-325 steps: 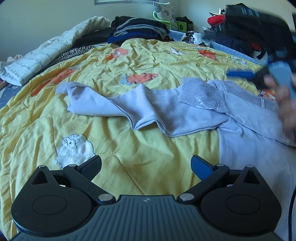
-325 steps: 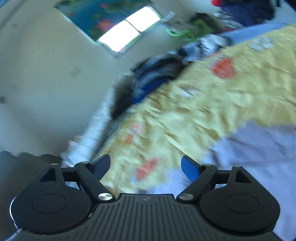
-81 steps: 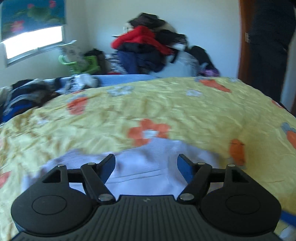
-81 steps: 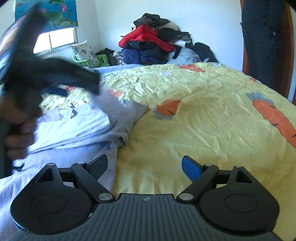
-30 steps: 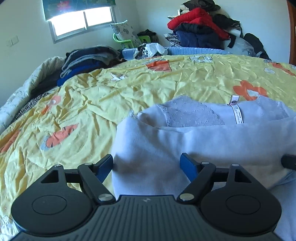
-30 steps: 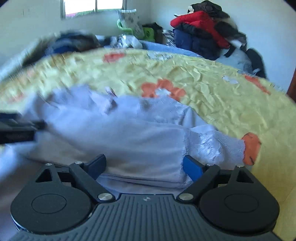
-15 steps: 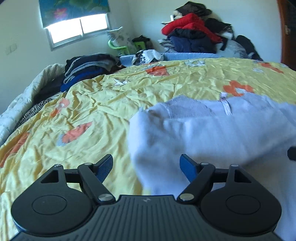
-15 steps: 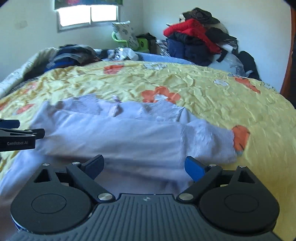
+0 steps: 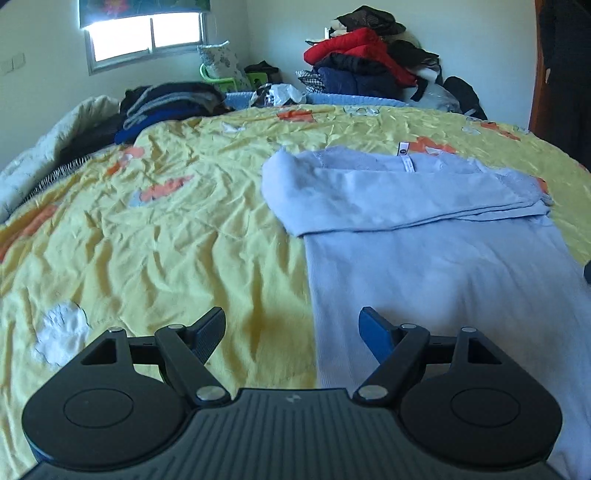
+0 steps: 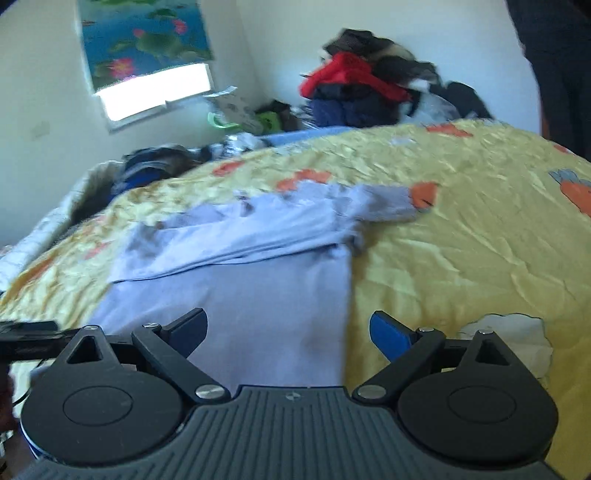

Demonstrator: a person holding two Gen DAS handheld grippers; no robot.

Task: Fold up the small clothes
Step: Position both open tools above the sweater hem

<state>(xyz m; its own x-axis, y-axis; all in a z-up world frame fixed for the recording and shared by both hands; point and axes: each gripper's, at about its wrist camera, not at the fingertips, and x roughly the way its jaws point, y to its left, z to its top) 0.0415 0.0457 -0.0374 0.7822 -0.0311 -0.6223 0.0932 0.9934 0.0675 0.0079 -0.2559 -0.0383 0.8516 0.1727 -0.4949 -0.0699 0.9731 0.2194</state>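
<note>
On the far left, a pale rolled quilt [image 9: 44,155] is seen along the bed's edge, and just right of it a stack of dark folded clothes [image 9: 166,105] is set below the window [image 9: 146,35]. The yellow bedspread [image 9: 166,236], printed with orange and white shapes, is spread wide and heavily creased. The left claw [image 9: 291,328] is held low over it with its jaws well apart and nothing between them; the left edge of the light blue garment [image 9: 424,258] runs up between the two fingers without being touched by them.

The garment is laid flat on the bedspread, right of centre in the left view, its near part smooth. Across its far part a folded band [image 9: 406,199] of the same cloth is laid sideways, with lace at the right end and a white label [image 9: 406,164] shown at the collar.

In the right view, which is blurred, the right claw [image 10: 288,332] is held over the near part of the garment, jaws wide apart and gripping nothing; the garment's right edge falls between the fingers. A black part of the left tool [image 10: 26,334] is glimpsed at the left border.

Far right against the wall, a heap of red and dark clothes [image 9: 365,62] is piled.
</note>
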